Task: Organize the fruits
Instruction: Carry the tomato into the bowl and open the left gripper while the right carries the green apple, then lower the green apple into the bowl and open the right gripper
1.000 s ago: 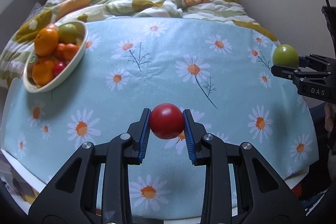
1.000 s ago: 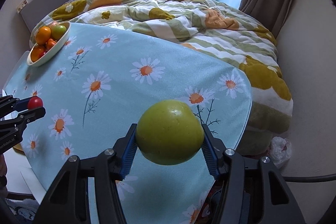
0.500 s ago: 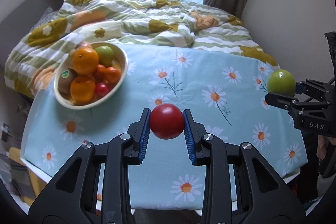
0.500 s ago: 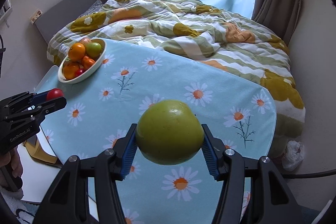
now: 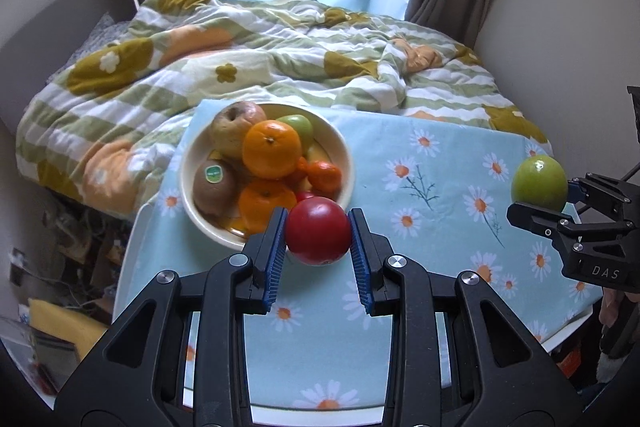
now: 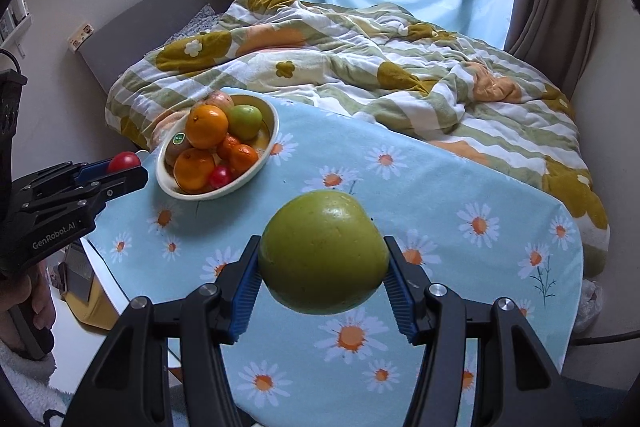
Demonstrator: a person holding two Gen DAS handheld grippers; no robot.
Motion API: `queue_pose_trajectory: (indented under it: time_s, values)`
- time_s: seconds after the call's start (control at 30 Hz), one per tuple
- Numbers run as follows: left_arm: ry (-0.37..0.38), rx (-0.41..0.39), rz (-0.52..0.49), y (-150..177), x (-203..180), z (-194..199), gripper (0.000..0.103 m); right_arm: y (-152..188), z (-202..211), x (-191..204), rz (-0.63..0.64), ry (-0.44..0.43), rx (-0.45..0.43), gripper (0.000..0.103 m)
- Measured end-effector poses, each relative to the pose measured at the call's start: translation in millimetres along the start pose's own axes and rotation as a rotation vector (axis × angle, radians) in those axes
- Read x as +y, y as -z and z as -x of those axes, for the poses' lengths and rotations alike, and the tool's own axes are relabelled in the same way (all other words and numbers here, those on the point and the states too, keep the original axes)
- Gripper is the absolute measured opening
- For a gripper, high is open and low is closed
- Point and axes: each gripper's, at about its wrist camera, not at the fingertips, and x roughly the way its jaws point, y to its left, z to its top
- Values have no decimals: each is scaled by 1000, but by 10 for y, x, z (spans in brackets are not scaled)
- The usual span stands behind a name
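My left gripper [image 5: 317, 241] is shut on a red tomato [image 5: 317, 230] and holds it above the table, at the near rim of a cream bowl [image 5: 347, 163]. The bowl holds oranges, a kiwi, a green apple, a brownish apple and small red fruit. My right gripper [image 6: 323, 277] is shut on a green apple [image 6: 323, 257] held above the table's middle. In the left wrist view the right gripper [image 5: 548, 205] and its apple [image 5: 539, 183] are at the right. In the right wrist view the bowl [image 6: 269, 143] is at the far left corner, with the left gripper [image 6: 120, 169] beside it.
The table [image 5: 440, 187] has a light blue daisy cloth. A bed with a striped floral quilt [image 5: 280, 47] lies right behind it. Curtains and a window stand beyond. Clutter lies on the floor [image 5: 60, 267] left of the table. A wall [image 5: 560, 27] is on the right.
My left gripper has moved left and forward with the tomato, up to the bowl. My right gripper has carried the green apple further over the table toward the bowl.
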Motion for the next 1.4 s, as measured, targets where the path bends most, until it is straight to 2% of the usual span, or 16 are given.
queue_pose_trajectory:
  time_s: [0.23, 0.4, 0.77, 1.0, 1.1, 1.13, 1.17, 1.2, 1.27, 1.4]
  values:
    - [27, 9, -40, -177, 541, -174, 37, -213, -218, 385, -56, 18, -10, 53]
    - [64, 27, -79, -260, 765, -377, 37, -310, -393, 567, -99, 36, -8, 53]
    - [112, 49, -165, -358, 886, -846, 37, -350, -694, 670, -167, 68, 32, 53]
    - [120, 72, -154, -347, 935, -961, 38, -353, -790, 609, -182, 74, 52, 53]
    - [119, 53, -147, -351, 967, -915, 39, -376, -794, 588, -184, 75, 51, 53]
    - [113, 48, -151, -354, 968, -891, 47, -384, -790, 584, -183, 73, 49, 53]
    - [103, 41, -154, -361, 967, -868, 61, -392, -784, 581, -180, 72, 48, 53]
    - [95, 34, -156, -365, 967, -841, 103, -399, -780, 582, -176, 72, 46, 53]
    - [91, 11, -147, -367, 974, -767, 103, -415, -768, 587, -167, 70, 44, 53]
    - [64, 31, -137, -351, 999, -702, 103, -445, -747, 597, -145, 55, 39, 53]
